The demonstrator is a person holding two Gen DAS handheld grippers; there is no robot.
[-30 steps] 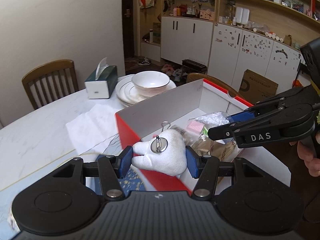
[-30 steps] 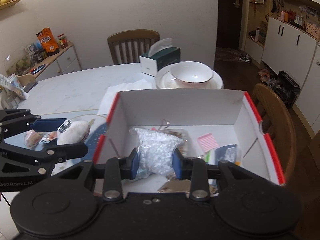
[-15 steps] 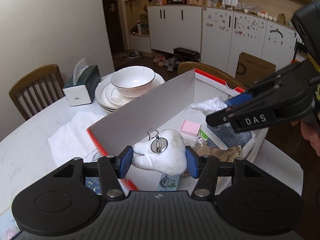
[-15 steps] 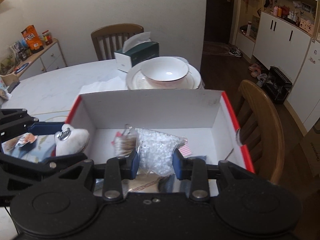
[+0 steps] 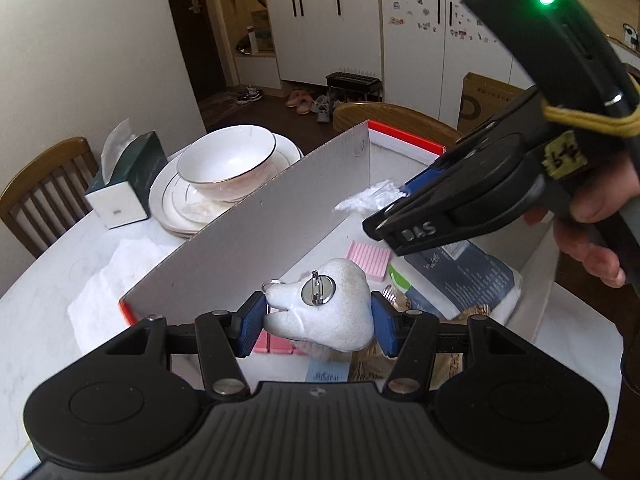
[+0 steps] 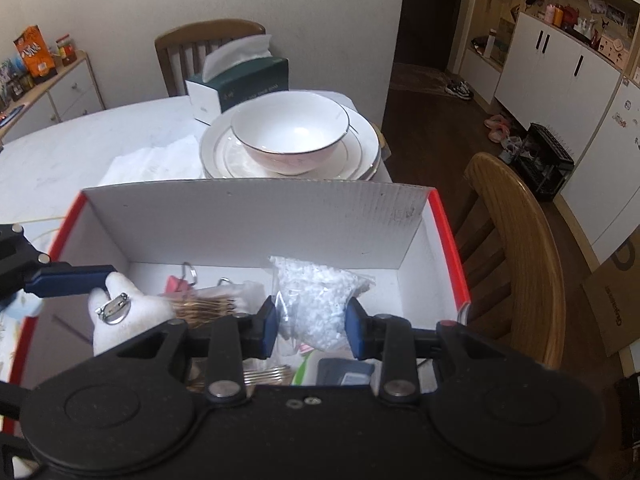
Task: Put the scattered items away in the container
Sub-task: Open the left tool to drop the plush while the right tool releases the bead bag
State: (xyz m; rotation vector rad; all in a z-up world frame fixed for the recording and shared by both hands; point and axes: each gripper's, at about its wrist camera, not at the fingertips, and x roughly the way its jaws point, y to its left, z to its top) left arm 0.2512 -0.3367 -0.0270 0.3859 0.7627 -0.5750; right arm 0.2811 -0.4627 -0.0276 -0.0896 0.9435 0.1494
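White plush tooth (image 5: 324, 308) gripped in your left tongs (image 5: 318, 322), over red-rimmed cardboard box (image 6: 256, 220); right tongs (image 6: 312, 330) clamp clear bag of white pellets (image 6: 316, 300).

We read "DAS" in pale raised letters on the black finger of the right tongs (image 5: 400, 196), at 2 o'clock from the left-wrist frame's centre. A yellow tape tag (image 5: 564, 156) at 3 o'clock bears handwritten marks we cannot decipher. Print on the dark packet (image 5: 460, 276) in the box, on the tissue box (image 6: 240, 92) at 11 o'clock and on the orange snack bag (image 6: 34, 54) stays illegible.
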